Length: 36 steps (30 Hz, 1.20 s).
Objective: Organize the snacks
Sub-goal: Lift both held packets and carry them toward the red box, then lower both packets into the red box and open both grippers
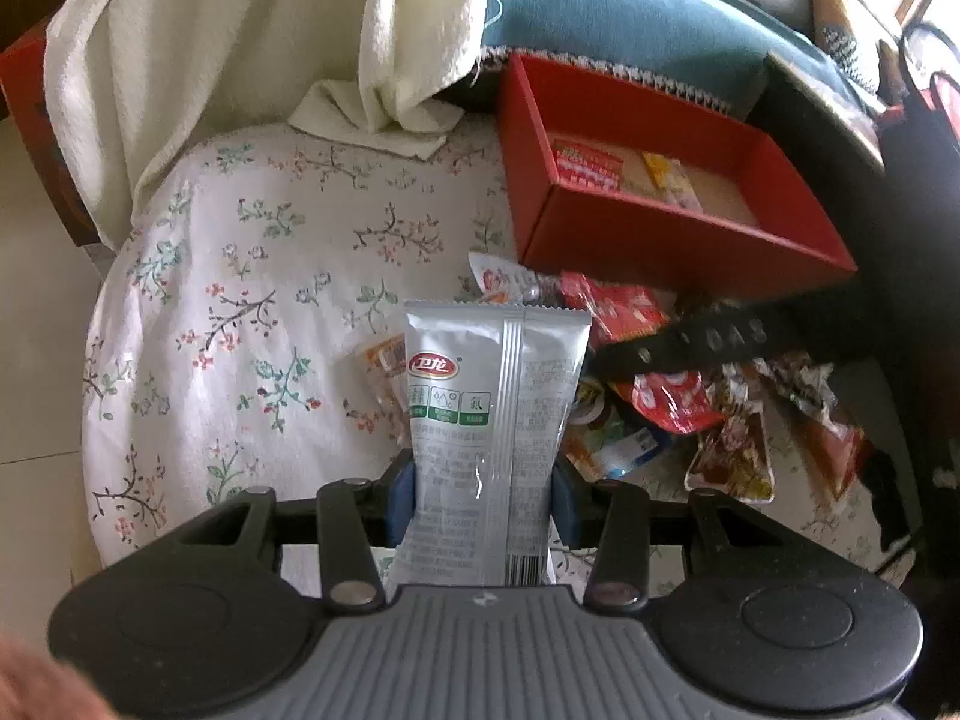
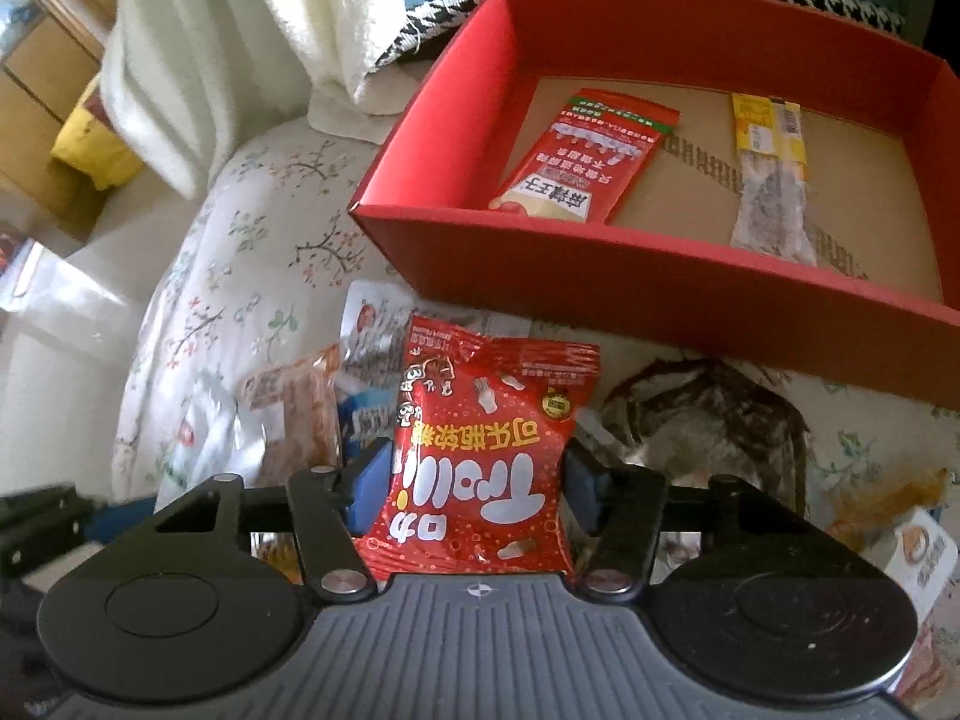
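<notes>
My left gripper [image 1: 483, 492] is shut on a silver snack packet [image 1: 492, 396] and holds it above the floral cushion. My right gripper [image 2: 474, 483] is shut on a red Trolli candy bag [image 2: 486, 456], held in front of the red box [image 2: 630, 267]. The red box [image 1: 660, 234] holds a red packet [image 2: 582, 156] and a yellow-topped clear packet [image 2: 771, 180]. A pile of loose snack packets [image 1: 690, 408] lies on the cushion below the box. The right gripper's arm [image 1: 690, 342] crosses over the pile in the left wrist view.
A floral cushion [image 1: 270, 312] carries everything. A cream towel [image 1: 270, 30] hangs at the back left. A teal cushion [image 1: 630, 18] lies behind the box. More packets [image 2: 294, 414] lie left of the red bag, and a brown packet [image 2: 714, 408] to its right.
</notes>
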Available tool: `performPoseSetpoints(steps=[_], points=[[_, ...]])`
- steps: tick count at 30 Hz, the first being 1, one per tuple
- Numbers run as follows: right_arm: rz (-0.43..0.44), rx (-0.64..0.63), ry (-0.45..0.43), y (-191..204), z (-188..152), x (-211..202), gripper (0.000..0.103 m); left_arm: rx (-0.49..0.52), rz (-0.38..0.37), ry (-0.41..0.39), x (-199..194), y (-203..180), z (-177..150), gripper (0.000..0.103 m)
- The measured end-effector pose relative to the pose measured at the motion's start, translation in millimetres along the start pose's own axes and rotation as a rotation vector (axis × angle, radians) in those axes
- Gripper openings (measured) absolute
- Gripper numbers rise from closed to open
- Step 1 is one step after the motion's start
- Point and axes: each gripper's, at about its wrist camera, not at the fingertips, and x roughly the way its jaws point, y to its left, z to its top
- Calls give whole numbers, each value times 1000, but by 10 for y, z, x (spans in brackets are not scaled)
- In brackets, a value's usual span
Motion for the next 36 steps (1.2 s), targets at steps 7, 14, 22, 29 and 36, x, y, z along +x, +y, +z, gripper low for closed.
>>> performPoseSetpoints(steps=[7,14,22,29,36], points=[[50,10,-67,-74,-48,-303,63,10,-27,-44,-91,-82,63,37],[98,20,-132,-128,-72,-592,63,41,-35,-104,-159,-234,183,37],[109,59,-225,-316,-43,-891,63,63,-38,-160,-196,-416,361,37],[91,107,-305,-437,60,-1043,63,84,-42,-226,-219,-635,667,37],[53,141,-360,-552,216,-1096,63,115,-21,-269,-85,-833,1011,37]])
